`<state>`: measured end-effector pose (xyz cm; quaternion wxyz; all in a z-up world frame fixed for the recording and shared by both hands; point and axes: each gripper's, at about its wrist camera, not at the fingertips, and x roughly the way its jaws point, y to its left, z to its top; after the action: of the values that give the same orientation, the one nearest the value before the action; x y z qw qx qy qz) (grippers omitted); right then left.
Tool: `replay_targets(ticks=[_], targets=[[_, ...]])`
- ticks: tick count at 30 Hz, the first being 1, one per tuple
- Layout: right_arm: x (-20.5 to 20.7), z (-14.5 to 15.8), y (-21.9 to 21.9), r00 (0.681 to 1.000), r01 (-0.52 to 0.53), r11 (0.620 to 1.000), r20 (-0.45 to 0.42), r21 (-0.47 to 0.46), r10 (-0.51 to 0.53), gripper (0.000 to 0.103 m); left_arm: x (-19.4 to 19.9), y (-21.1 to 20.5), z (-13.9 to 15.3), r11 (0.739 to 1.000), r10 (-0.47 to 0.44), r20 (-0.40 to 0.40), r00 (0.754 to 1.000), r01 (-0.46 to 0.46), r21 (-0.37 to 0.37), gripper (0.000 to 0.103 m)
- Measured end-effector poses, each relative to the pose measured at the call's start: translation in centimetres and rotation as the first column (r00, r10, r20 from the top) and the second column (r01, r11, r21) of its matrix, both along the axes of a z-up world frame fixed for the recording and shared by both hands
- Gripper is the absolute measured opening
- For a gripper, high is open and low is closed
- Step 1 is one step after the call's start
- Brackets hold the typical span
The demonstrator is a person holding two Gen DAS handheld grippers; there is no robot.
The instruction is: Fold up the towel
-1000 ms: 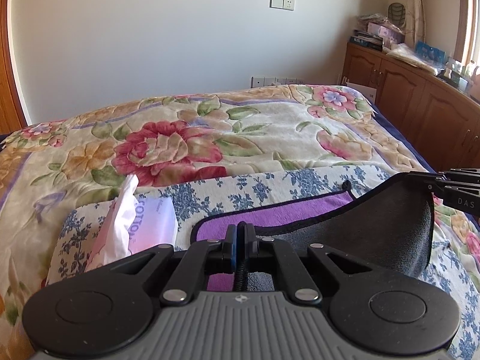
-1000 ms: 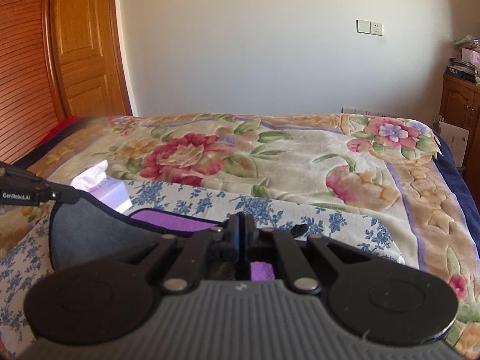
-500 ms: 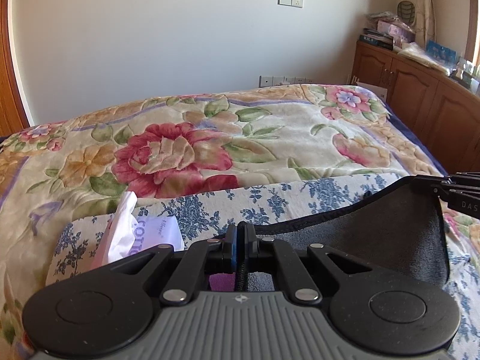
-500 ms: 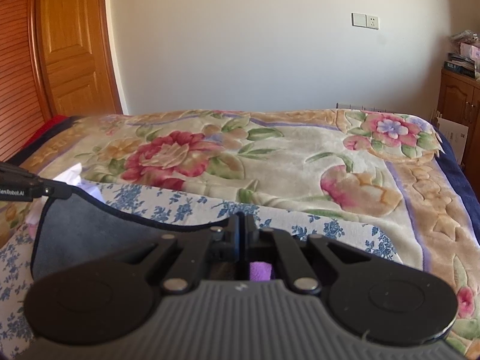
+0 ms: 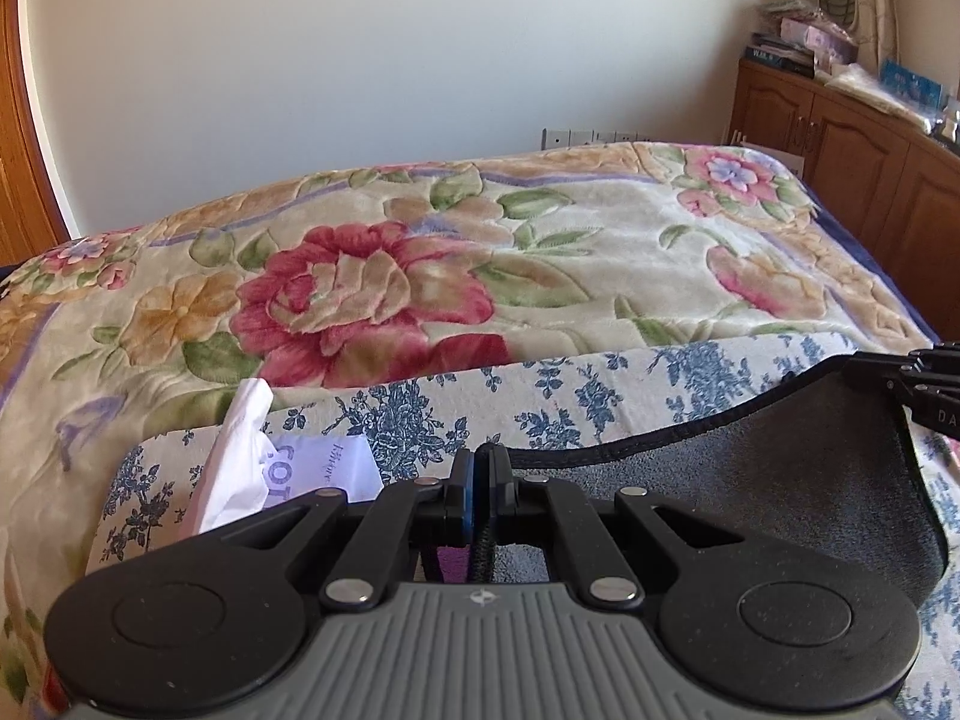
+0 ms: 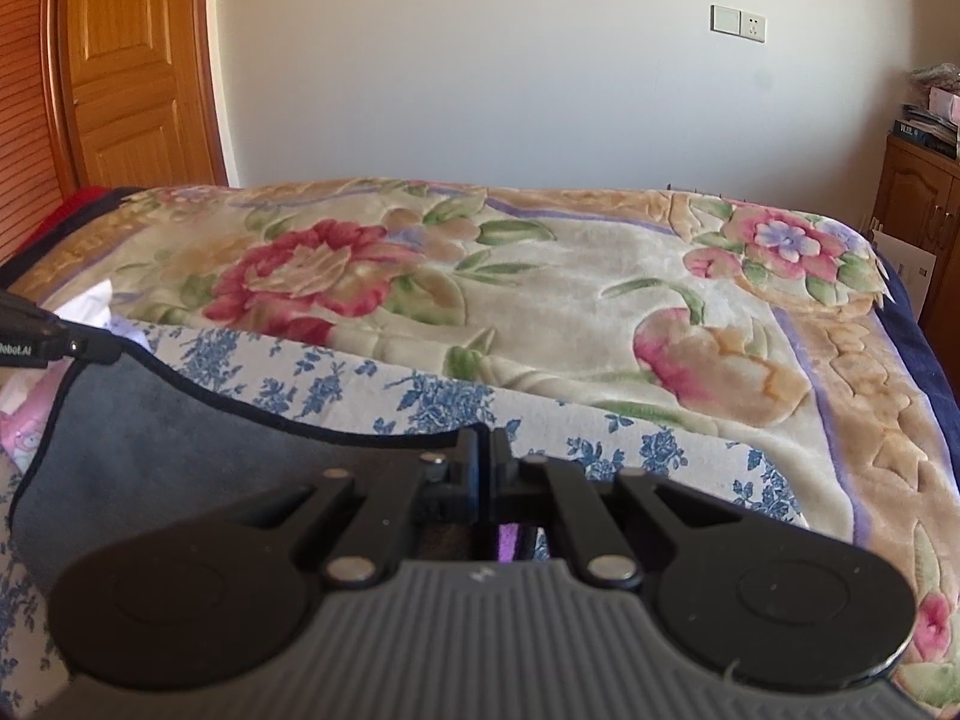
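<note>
both grippers, left (image 5: 480,483) and right (image 6: 483,468), pinch corners of the grey towel (image 5: 780,498), lifted mid-fold over the blue-flowered cloth (image 5: 540,396), with laying down and creasing seemingly left.

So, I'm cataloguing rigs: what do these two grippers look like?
The left gripper and right gripper match: ribbed grey body, black linkage arms with round discs and silver rivets. The left shows a blue jaw pad. White lettering marks their sides.
</note>
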<state>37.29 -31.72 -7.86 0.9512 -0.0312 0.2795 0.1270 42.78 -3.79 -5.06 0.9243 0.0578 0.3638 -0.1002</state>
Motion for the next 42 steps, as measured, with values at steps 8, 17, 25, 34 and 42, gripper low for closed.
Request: replay_targets(ticks=[8, 17, 25, 34, 42], targets=[[0.9, -0.9, -0.1, 0.999, 0.016, 1.0, -0.028, -0.015, -0.017, 0.004, 0.6, -0.5, -1.0, 1.0, -0.001, -0.01, 1.0, 0.001, 0.016, 0.005], [1.2, -2.0, 0.2, 0.999, 0.019, 0.999, -0.048, -0.029, -0.02, 0.004, 1.0, -0.5, -2.1, 1.0, 0.012, -0.032, 0.999, -0.011, 0.007, 0.005], [1.5, -2.3, 0.0, 0.998, 0.026, 0.999, -0.053, -0.026, -0.027, 0.004, 1.1, -0.5, -2.6, 1.0, 0.014, -0.032, 0.999, -0.013, 0.011, 0.005], [1.3, -2.8, -0.1, 0.997, 0.029, 1.0, -0.066, -0.004, -0.029, 0.053, 0.6, -0.6, -2.6, 0.999, 0.053, 0.01, 0.999, -0.053, 0.004, 0.077], [-2.0, -0.7, 0.1, 0.998, 0.043, 0.999, -0.036, 0.016, -0.043, 0.069, -2.3, -0.5, -0.3, 0.995, 0.101, 0.042, 0.994, -0.099, -0.032, 0.092]])
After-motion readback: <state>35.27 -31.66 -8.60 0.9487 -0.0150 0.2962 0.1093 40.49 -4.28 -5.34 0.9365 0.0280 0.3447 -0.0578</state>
